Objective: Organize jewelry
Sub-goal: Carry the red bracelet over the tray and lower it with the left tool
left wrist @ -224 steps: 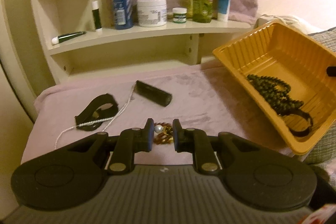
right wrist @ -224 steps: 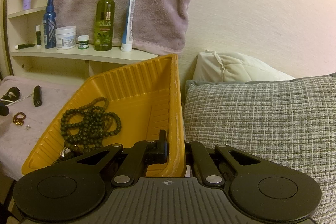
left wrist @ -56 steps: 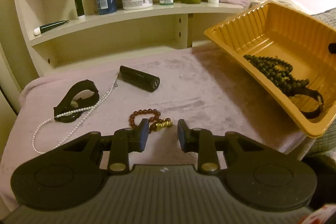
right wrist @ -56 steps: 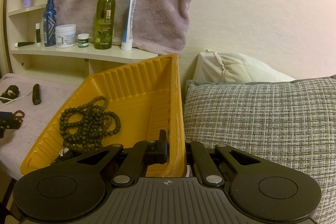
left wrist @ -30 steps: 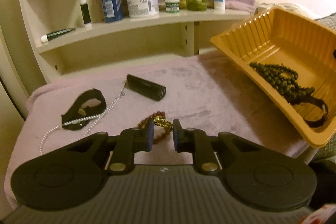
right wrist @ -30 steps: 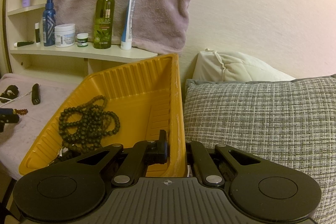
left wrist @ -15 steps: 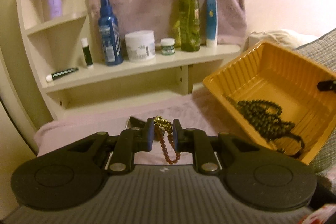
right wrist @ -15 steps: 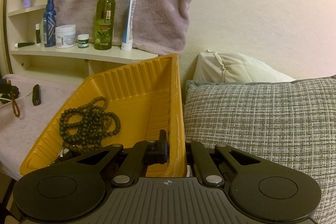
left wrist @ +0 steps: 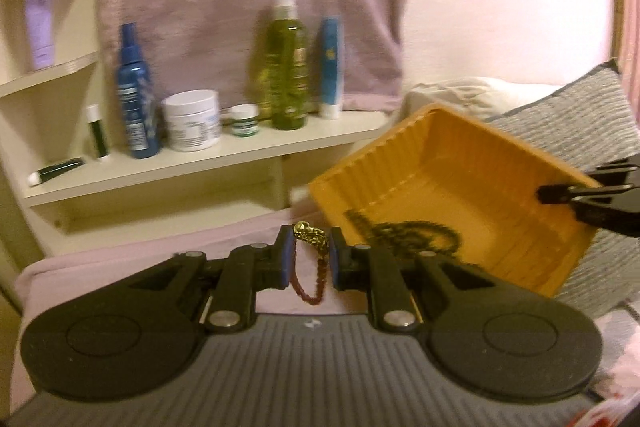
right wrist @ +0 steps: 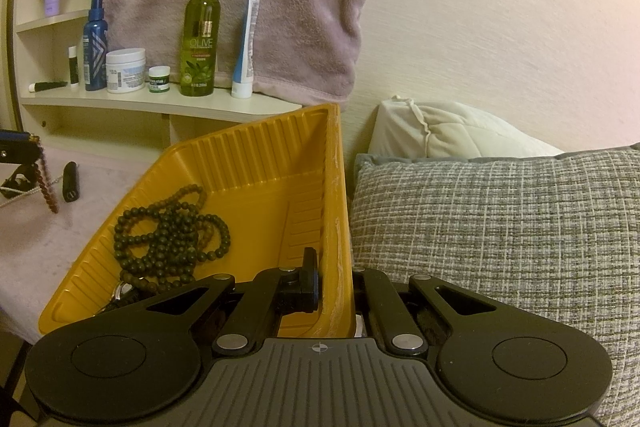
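My left gripper (left wrist: 308, 251) is shut on the gold charm of a red-brown bead bracelet (left wrist: 310, 277), whose loop hangs below the pads, lifted off the pink cloth. From the right wrist view the same bracelet (right wrist: 47, 187) dangles at the far left. The yellow tray (left wrist: 404, 163) sits tilted to the right, with a dark green bead necklace (left wrist: 404, 233) inside. My right gripper (right wrist: 334, 285) is shut on the tray's near wall (right wrist: 336, 211), holding it tipped; the dark green bead necklace (right wrist: 168, 227) lies on its floor.
A black tube (right wrist: 71, 182), a pearl strand (right wrist: 20, 193) and a black strap (right wrist: 18, 175) lie on the pink cloth. A shelf (left wrist: 200, 159) carries bottles and jars. A grey pillow (right wrist: 500, 227) presses against the tray's right side.
My left gripper has risen with the red-brown bracelet, lifting it off the cloth and swinging right toward the tray. The right gripper and tray have stayed still.
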Motion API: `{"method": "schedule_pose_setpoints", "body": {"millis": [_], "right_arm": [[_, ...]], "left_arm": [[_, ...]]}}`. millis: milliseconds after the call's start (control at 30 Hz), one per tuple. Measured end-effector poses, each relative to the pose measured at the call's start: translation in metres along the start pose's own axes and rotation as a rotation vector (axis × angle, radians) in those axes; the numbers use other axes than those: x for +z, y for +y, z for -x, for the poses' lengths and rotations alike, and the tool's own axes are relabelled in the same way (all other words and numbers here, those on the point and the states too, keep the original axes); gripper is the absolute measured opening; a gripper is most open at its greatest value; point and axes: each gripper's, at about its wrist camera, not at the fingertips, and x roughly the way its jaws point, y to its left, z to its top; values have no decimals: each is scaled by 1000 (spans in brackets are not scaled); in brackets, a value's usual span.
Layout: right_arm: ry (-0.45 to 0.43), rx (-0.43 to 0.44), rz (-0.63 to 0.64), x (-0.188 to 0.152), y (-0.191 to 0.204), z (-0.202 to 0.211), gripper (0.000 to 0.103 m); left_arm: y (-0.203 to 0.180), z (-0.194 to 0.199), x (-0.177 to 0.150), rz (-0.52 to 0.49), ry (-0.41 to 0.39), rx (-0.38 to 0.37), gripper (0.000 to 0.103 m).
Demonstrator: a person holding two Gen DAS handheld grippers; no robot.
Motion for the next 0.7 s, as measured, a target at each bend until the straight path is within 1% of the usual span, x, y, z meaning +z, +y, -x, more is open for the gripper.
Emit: {"method": "schedule_pose_setpoints", "body": {"millis": [167,367,567,700], "right_arm": [[0,0,-1,1,1,0,4],[-1,2,-4,2,2,0,4],[-1,3,-7,1,3,1,4],[1,3,-10,0,2,1,3]], "left_arm": [[-20,-3,7,-21,-8,-67,16],[-46,-6,11,-54,-7,-166,16],[-65,-18,5,-78,46,-228,16],[-71,-29,-5,-78,85,-234,16]]}}
